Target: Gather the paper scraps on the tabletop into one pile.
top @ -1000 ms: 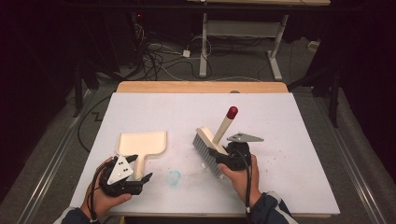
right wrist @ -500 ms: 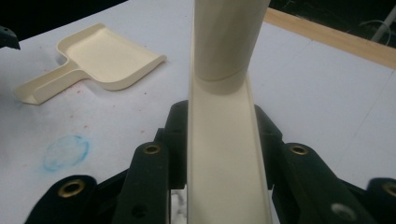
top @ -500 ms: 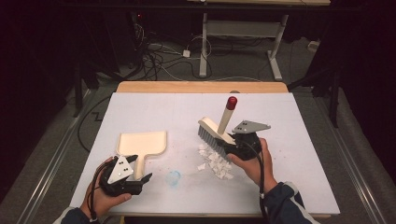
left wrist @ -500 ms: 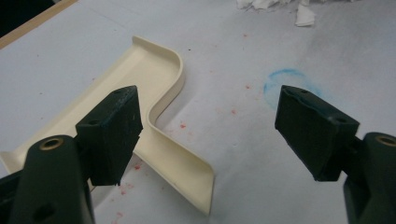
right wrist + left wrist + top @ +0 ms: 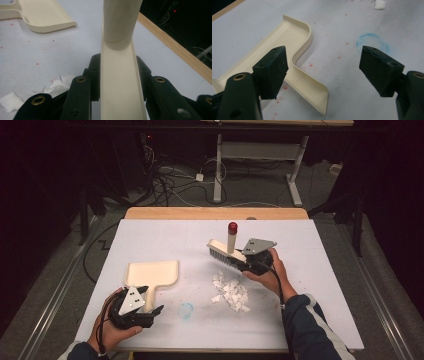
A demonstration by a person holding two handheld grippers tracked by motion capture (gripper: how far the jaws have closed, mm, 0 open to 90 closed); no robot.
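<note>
1. One white bench (image 5: pixel 150 240) carries everything, in the middle of the high view

2. One cream dustpan (image 5: pixel 150 272) lies flat at the lower left of that view; in the left gripper view its handle (image 5: pixel 312 85) runs between the jaws, just beside the left-hand one

3. The left gripper (image 5: pixel 145 307) sits at the bottom left of the high view, just by the dustpan's handle; its jaws stand wide open with nothing pressed between them

4. One cream brush (image 5: pixel 227 252) with a red-tipped handle is right of centre in the high view, bristles toward the left, held above the bench

5. The right gripper (image 5: pixel 247 262) has its jaws clamped on the brush body, seen close in the right gripper view (image 5: pixel 120 82)

6. One loose heap of white paper scraps (image 5: pixel 231 292) lies on the bench just below the brush, too many small bits to count

7. One faint blue ring mark (image 5: pixel 186 310) shows on the bench, between dustpan handle and scraps
</note>
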